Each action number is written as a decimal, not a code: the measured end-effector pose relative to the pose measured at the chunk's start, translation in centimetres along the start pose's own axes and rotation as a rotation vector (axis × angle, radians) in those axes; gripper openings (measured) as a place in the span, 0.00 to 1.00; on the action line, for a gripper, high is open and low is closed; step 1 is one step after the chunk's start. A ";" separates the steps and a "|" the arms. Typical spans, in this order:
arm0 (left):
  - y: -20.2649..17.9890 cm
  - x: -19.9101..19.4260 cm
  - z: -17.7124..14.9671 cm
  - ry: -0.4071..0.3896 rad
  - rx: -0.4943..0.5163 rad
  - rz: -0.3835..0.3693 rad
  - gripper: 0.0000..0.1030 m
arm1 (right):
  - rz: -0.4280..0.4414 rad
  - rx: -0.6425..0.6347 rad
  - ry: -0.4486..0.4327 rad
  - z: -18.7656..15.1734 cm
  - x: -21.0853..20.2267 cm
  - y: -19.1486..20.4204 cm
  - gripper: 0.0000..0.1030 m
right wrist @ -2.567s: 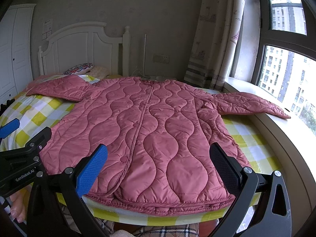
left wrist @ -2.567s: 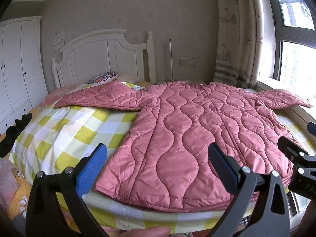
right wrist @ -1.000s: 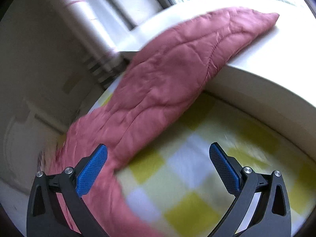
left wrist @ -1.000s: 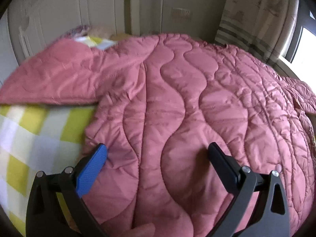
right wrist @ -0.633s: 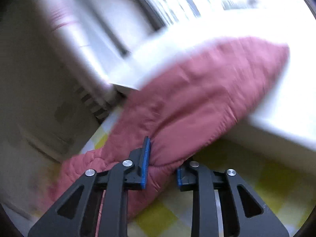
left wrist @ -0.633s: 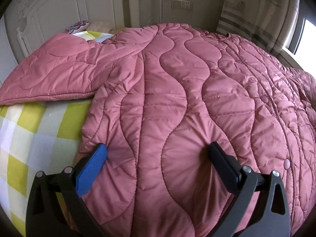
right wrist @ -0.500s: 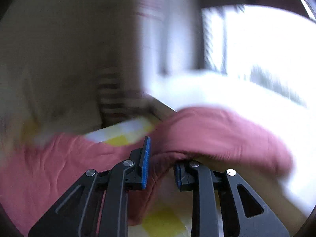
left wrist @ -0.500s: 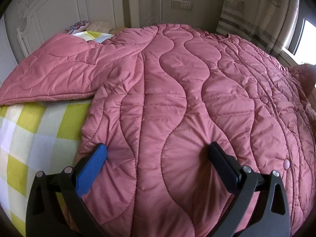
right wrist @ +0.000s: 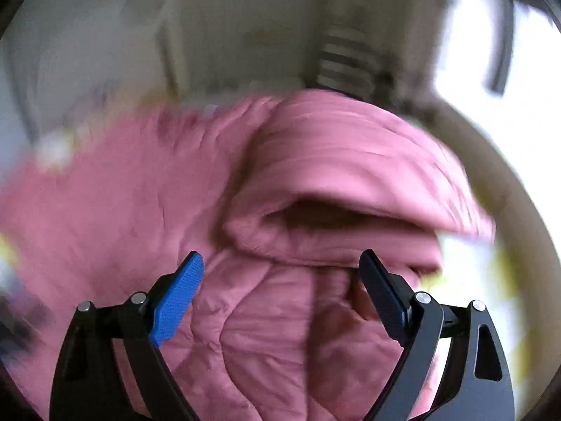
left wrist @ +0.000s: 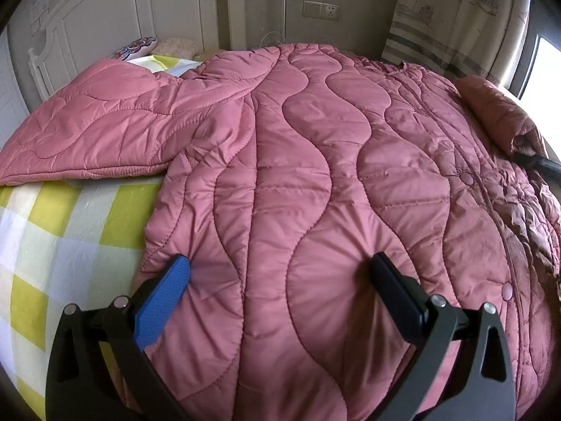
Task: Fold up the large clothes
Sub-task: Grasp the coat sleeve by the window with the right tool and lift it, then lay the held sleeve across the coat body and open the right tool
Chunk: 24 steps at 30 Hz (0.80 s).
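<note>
Pink quilted coat [left wrist: 315, 161] under spread left claw [left wrist: 280, 280]

The quilted jacket [left wrist: 315, 161] is pink padded cloth with a slight sheen and wavy stitching. The checked bedsheet [left wrist: 59, 231] is matt cotton-like cloth. The headboard [left wrist: 115, 10] looks like smooth white-painted wood.

Before us lies a bed with a yellow, white and grey checked sheet [left wrist: 52, 231], bare along its left side. At its far end we see a white panelled headboard [left wrist: 115, 10], with a patterned cushion [left wrist: 135, 45] and a pale pillow [left wrist: 173, 47] resting against it. On the wall beyond sits a switch and socket plate [left wrist: 321, 9]. To the right hangs a striped curtain [left wrist: 452, 24] beside a bright window [left wrist: 545, 66].
</note>
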<state>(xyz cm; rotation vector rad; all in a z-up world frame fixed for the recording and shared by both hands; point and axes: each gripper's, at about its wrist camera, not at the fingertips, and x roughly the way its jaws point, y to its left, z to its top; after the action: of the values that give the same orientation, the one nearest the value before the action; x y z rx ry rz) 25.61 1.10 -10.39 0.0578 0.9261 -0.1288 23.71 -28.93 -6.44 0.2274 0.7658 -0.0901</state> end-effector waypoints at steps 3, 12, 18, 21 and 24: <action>0.0 0.0 0.0 0.000 0.000 0.000 0.98 | 0.233 0.469 -0.020 -0.2 -1.0 -7.4 0.84; 0.0 0.0 0.0 -0.001 0.001 0.001 0.98 | 0.209 0.739 -0.160 -0.8 -1.9 -10.7 0.36; 0.0 -0.1 0.0 -0.002 0.001 0.000 0.98 | 0.063 0.436 -0.093 1.9 -4.1 -3.7 0.50; 0.0 -0.1 0.0 -0.002 0.001 0.000 0.98 | 0.106 0.534 -0.051 1.7 -3.7 -5.4 0.78; -0.1 -0.1 0.0 -0.003 -0.002 -0.002 0.98 | 0.117 0.604 -0.070 0.6 -5.5 -7.7 0.78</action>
<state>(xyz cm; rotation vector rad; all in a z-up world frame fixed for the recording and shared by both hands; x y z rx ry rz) 25.50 1.05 -10.29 0.0548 0.9232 -0.1301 18.91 -36.53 -3.44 0.8378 0.6385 -0.2173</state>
